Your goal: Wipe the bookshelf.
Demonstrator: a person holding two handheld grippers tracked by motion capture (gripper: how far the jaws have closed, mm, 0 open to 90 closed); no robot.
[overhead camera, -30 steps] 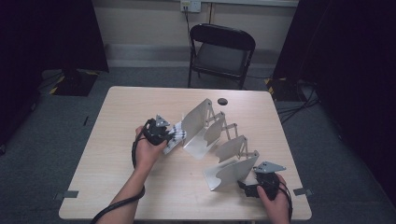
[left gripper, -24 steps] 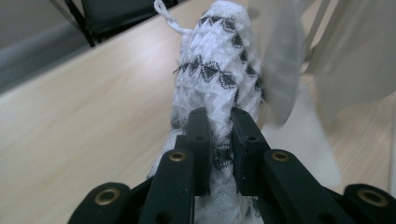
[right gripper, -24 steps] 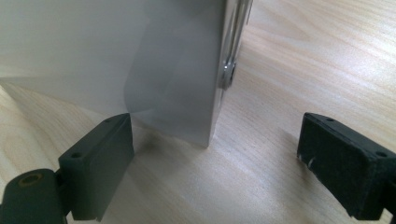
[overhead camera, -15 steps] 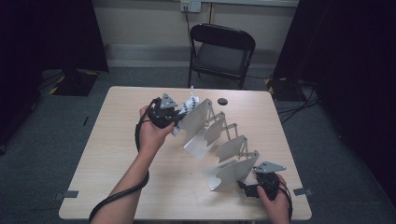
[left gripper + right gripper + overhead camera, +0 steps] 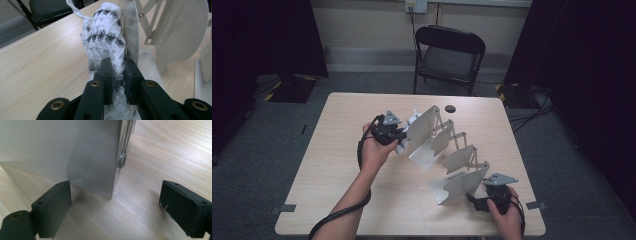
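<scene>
Left gripper [image 5: 398, 134] jaws clamped, forearm stretched forward, right gripper [image 5: 484, 200] jaws apart, low

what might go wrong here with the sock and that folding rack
1. The left gripper pinches only a fold of the sock; most of it hangs loose past the jaws and could snag on the end panel beside it or slip out.
2. The right gripper stands open around the near panel, not clamped, so the rack may slide or fold up if the sock pushes against it.
</scene>
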